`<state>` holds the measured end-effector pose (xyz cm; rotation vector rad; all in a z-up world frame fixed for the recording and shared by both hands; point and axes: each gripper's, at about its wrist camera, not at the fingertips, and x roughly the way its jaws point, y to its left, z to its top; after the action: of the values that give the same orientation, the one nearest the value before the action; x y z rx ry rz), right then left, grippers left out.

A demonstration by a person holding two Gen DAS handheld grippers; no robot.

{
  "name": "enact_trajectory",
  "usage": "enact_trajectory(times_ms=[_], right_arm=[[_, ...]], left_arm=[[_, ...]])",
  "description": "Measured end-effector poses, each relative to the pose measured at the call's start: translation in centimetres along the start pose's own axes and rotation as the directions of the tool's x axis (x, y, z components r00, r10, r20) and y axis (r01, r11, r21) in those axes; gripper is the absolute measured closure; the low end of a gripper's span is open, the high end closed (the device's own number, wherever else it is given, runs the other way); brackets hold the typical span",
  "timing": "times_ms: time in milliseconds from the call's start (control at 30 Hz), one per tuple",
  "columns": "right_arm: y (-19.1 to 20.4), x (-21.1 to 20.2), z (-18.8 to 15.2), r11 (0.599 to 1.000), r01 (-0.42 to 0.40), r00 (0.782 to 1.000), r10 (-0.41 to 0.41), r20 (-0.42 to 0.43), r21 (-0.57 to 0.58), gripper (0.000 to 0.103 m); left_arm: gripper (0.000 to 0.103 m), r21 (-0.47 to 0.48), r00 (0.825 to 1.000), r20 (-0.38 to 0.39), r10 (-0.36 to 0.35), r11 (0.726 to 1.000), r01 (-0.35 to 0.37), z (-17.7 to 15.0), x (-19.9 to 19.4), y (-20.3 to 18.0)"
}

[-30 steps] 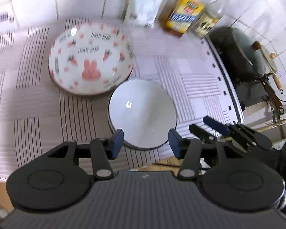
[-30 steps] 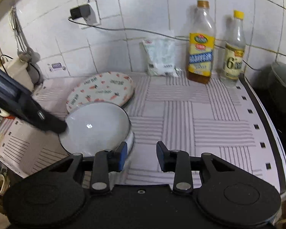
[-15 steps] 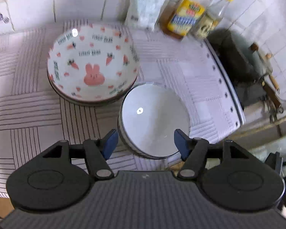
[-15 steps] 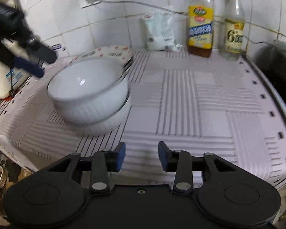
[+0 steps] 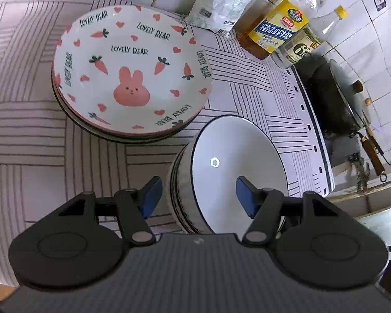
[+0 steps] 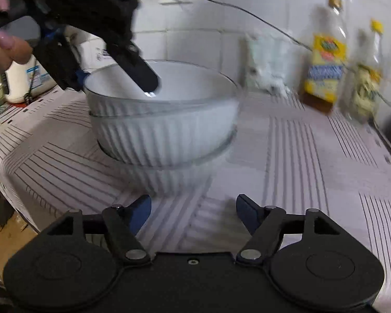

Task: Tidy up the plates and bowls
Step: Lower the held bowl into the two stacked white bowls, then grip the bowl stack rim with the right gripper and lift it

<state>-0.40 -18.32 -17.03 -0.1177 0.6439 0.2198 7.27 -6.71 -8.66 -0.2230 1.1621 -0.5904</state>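
Observation:
A stack of white ribbed bowls (image 5: pixel 237 167) stands on the striped counter cloth, just right of a stack of rabbit-and-carrot plates (image 5: pixel 130 73). My left gripper (image 5: pixel 198 198) is open and straddles the top bowl's near-left wall, one pad outside and one inside, neither pressing. From the right wrist view the bowls (image 6: pixel 164 125) sit straight ahead, with the left gripper (image 6: pixel 112 83) reaching over their rim from the upper left. My right gripper (image 6: pixel 194 212) is low over the cloth in front of the bowls. Its jaws are opening with nothing between them.
A white bag (image 5: pixel 221 2) and two bottles (image 5: pixel 281 28) line the tiled back wall. A dark wok with a lid (image 5: pixel 336 96) sits past the cloth's right edge. A hand (image 6: pixel 5 47) holds the left gripper; a white bottle (image 6: pixel 18 80) stands behind it.
Both grippers have sunk towards the bowl stack. The left jaws opened slightly and now straddle the top bowl's rim. The right jaws have spread much wider.

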Motion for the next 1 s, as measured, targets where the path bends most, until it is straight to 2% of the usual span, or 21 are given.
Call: enact_trajectory(times_ms=[100,233,367,467,633,833,1000], right_arm=[[0.0,0.7,-0.3,1.000,-0.022,0.999,0.022,0.041,-0.002,0.013],[-0.2,1.7,-0.4,0.999,-0.032,0.997,0.032,0.076,-0.001,0.004],[0.2,2.6,0.2,0.998,-0.063,0.992,0.066,0.106,-0.024,0.004],[0.3,3.5,0.7,0.995,-0.092,0.988,0.095,0.119,-0.031,0.005],[0.3,3.3,0.4,0.994,-0.101,0.986,0.107,0.131,-0.049,0.006],[1.2,3.1,0.1,0.996,-0.062,0.989,0.069,0.133,-0.058,0.006],[1.6,2.6,-0.3,0.997,-0.035,0.988,0.044,0.146,-0.067,0.007]], left_arm=[[0.043,0.017,0.999,-0.038,0.003,1.000,-0.002,-0.1,1.0,-0.1],[0.046,0.018,0.999,-0.046,0.005,1.000,-0.004,0.0,1.4,0.0],[0.059,-0.046,0.999,-0.047,0.002,0.999,-0.004,0.0,1.8,1.1],[0.061,-0.048,0.999,-0.034,0.016,0.999,-0.018,-0.5,2.2,1.2],[0.062,-0.035,1.000,-0.001,0.006,0.999,-0.006,-1.4,2.1,1.2],[0.061,-0.047,0.999,0.009,0.037,0.998,-0.036,-1.5,2.1,0.7],[0.060,-0.010,0.999,-0.025,0.046,0.999,-0.047,-1.5,2.0,-0.1]])
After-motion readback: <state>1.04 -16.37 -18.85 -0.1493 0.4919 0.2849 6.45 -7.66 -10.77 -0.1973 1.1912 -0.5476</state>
